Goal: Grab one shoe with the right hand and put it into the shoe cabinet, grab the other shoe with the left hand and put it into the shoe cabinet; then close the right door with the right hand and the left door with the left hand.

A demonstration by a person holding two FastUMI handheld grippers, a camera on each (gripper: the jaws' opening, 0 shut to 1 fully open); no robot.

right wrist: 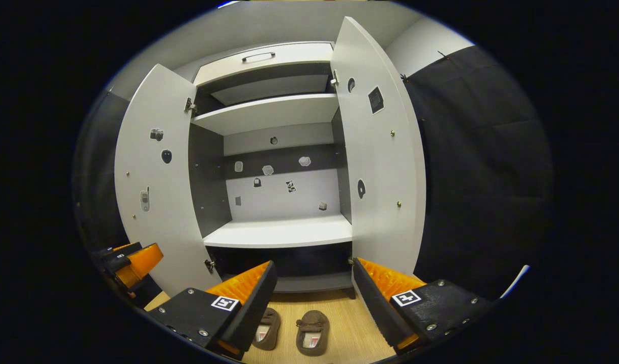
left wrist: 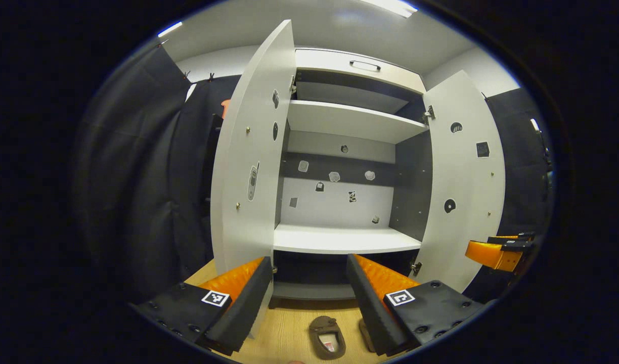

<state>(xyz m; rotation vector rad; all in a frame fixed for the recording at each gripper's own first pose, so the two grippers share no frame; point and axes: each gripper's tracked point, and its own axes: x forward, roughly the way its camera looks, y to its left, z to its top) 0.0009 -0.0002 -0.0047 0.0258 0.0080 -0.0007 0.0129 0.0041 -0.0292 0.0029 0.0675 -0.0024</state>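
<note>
1. Both shoes on the floor (right wrist: 340, 349) in front of the open shoe cabinet (right wrist: 281, 230); nothing loaded.
2. My right gripper (right wrist: 313, 298) and left gripper (left wrist: 309, 298) are both released, holding nothing.
3. Next: drop right fingers onto the right shoe (right wrist: 312, 332), pinch its sidewalls, lift clear of the left shoe (right wrist: 267, 328), then shelve.

In the left gripper view, one shoe (left wrist: 366, 334) at six o'clock is mostly hidden behind the near finger (left wrist: 372, 303). In the right gripper view, the left-hand shoe (right wrist: 266, 328) is partly covered by a finger (right wrist: 249, 308). The other gripper (left wrist: 499, 250) at three o'clock is cut off by the picture's edge. The small stickers (right wrist: 269, 170) on the cabinet's back wall are too small to tell.
</note>
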